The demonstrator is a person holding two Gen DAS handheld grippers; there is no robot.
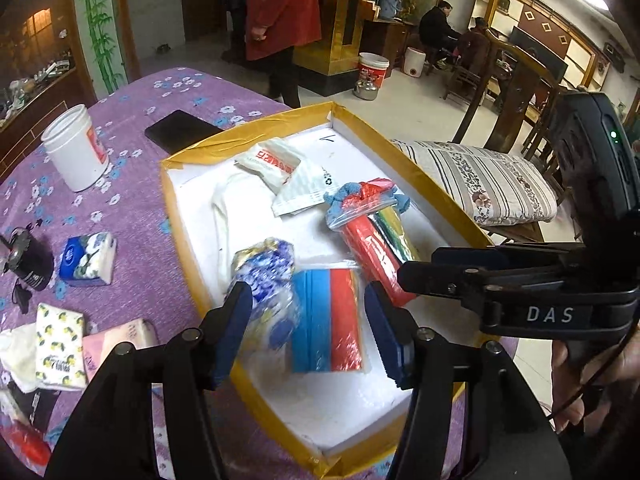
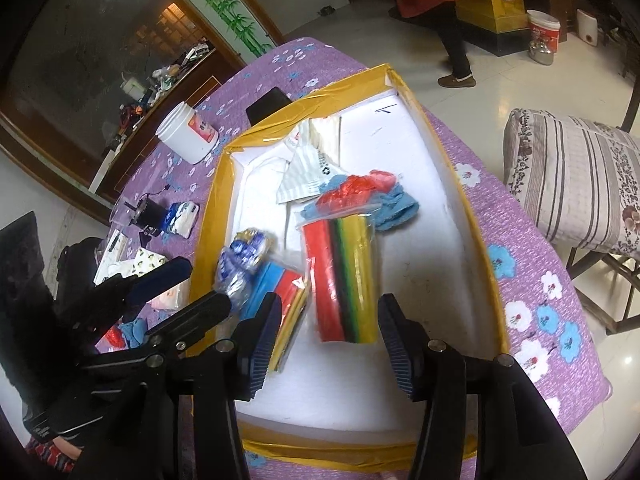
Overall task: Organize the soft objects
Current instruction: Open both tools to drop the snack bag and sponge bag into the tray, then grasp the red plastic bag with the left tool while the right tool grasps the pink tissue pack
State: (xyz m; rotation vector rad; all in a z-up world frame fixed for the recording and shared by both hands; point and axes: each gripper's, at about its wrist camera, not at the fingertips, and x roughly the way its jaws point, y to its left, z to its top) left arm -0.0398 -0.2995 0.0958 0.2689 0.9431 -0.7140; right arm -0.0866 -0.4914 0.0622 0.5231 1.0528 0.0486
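1. Left wrist view: the left gripper [image 1: 308,316] gapes wide over a blue-red pack [image 1: 328,320] at lower centre of the tray [image 1: 416,168], long axis up-frame (film-wrapped).
2. Right wrist view: the right gripper [image 2: 328,344] spreads wide; a striped roll [image 2: 344,276] stands up-frame at tray centre.

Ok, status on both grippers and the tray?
Left gripper and right gripper open, empty. Soft packs in foam tray; tissue packs outside. No obstruction.
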